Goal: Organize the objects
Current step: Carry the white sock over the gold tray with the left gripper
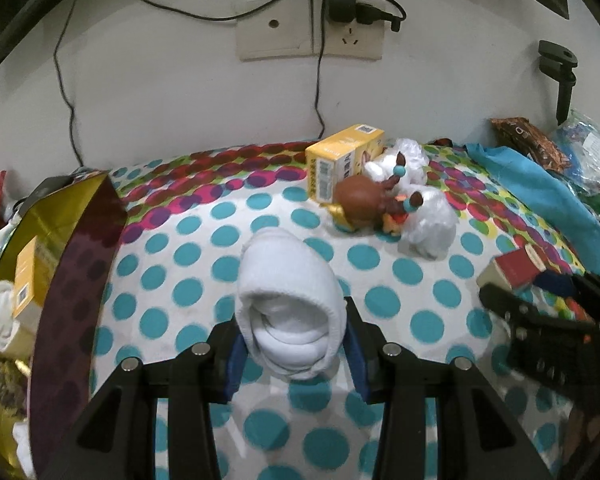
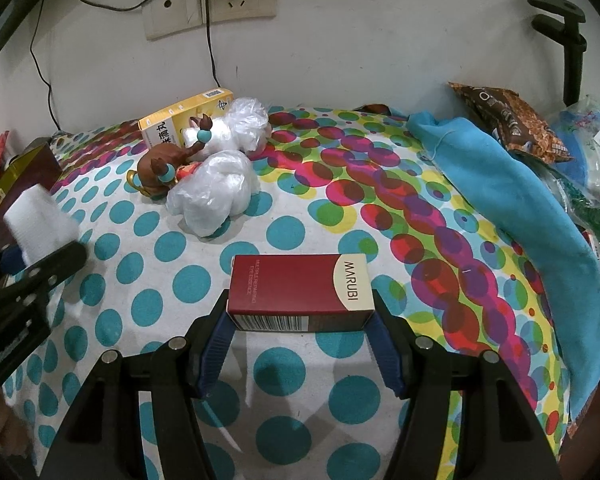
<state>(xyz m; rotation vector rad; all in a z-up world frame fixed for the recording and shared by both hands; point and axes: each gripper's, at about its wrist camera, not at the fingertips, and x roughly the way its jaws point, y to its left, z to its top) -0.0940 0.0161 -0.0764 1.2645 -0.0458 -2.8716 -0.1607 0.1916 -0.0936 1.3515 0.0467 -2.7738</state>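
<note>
My left gripper (image 1: 294, 332) is shut on a rolled white sock (image 1: 284, 276), its blue pads pressing both sides, and holds it above the dotted tablecloth (image 1: 204, 264). To its left stands a gold box with a maroon wall (image 1: 76, 248) that holds a yellow carton (image 1: 28, 280) and white socks. My right gripper (image 2: 300, 308) is shut on a dark red MARUBI box (image 2: 296, 280), held crosswise just above the cloth. In the left wrist view the right gripper (image 1: 540, 312) shows at the right edge with the red box (image 1: 516, 268). The right wrist view has the left gripper (image 2: 32, 256) and sock (image 2: 36, 216) at the left.
Near the wall lie a yellow carton (image 2: 180, 120), a brown toy figure (image 2: 160, 168) and white plastic bags (image 2: 212, 196). A blue cloth (image 2: 500, 184), a snack bag (image 2: 512, 120) and other bags crowd the right side. A black clamp (image 2: 568, 40) and cables hang at the wall.
</note>
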